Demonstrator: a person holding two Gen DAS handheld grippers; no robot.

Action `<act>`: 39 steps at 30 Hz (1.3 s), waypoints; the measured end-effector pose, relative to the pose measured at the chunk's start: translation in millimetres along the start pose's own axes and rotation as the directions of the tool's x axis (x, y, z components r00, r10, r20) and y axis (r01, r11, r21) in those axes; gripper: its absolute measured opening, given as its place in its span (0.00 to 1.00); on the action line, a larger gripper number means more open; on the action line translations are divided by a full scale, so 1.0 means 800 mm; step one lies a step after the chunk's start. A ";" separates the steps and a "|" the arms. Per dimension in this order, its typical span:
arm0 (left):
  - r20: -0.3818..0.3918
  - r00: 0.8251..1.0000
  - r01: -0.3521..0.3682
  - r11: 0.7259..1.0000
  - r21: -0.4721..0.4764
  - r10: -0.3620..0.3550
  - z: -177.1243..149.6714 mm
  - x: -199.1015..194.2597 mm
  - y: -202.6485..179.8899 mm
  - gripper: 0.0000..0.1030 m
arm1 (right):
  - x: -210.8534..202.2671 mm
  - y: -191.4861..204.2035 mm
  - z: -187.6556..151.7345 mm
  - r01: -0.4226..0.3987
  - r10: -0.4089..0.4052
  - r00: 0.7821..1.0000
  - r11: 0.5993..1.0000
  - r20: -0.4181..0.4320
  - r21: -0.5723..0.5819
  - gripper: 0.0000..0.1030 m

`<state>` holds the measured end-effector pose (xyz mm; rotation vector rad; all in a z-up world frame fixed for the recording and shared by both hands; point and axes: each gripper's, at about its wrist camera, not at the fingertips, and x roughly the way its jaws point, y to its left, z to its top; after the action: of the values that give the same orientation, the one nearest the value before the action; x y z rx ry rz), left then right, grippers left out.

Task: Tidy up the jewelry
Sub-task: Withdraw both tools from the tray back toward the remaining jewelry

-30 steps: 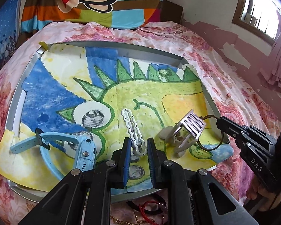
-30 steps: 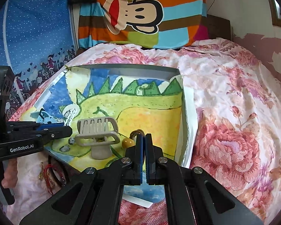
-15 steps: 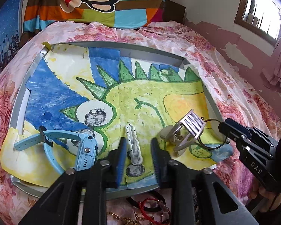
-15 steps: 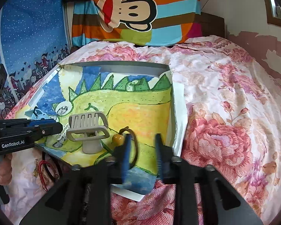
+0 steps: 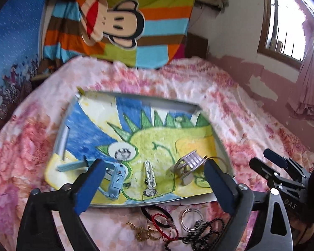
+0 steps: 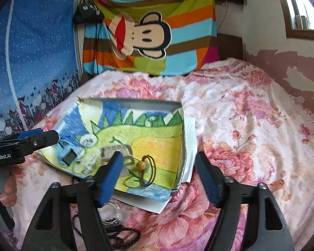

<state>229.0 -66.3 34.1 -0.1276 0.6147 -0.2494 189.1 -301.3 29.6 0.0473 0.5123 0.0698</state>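
A grey tray [image 5: 157,102] lined with a dinosaur drawing lies on the bed. On it are a blue watch [image 5: 115,177], a white perforated strap [image 5: 149,175], a grey comb-like clip [image 5: 188,165] and a thin hair tie [image 5: 218,161]. My left gripper [image 5: 152,167] is open wide above the tray's near edge and holds nothing. My right gripper [image 6: 158,159] is also open and empty, above the hair tie with a wooden bead [image 6: 141,165]. The tray [image 6: 140,102], clip [image 6: 117,148] and watch [image 6: 69,156] show in the right wrist view too.
Loose pieces lie on the floral bedspread in front of the tray: a red cord bracelet [image 5: 165,226], a gold chain [image 5: 140,232], a clear bangle [image 5: 192,219] and black beads [image 5: 207,228]. A striped monkey blanket [image 5: 119,25] hangs behind. A hand holds the left gripper [image 6: 46,135].
Both grippers have opened and drawn back from the tray. The left let go of the white strap and the right let go of the beaded hair tie; both pieces rest on the drawing.
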 end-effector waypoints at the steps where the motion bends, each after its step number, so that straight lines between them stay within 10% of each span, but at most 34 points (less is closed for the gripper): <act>1: 0.014 1.000 0.003 1.000 0.000 -0.003 0.000 -0.009 0.000 0.95 | -0.011 0.002 0.001 -0.003 0.003 1.000 1.000 0.017 -0.001 0.76; 9: 0.131 0.991 0.020 1.000 0.002 -0.020 -0.010 -0.089 -0.007 1.00 | -0.092 0.021 0.001 -0.026 0.029 0.991 0.999 0.132 -0.024 0.98; 39: 0.170 0.979 -0.117 0.993 -0.003 0.116 -0.119 -0.284 0.006 1.00 | -0.270 0.057 -0.078 -0.064 0.065 0.981 0.998 0.180 -0.012 0.99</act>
<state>-4.6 -4.6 81.7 -0.1047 0.4497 -0.1253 -31.6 -270.8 83.3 0.0633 0.3288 0.1297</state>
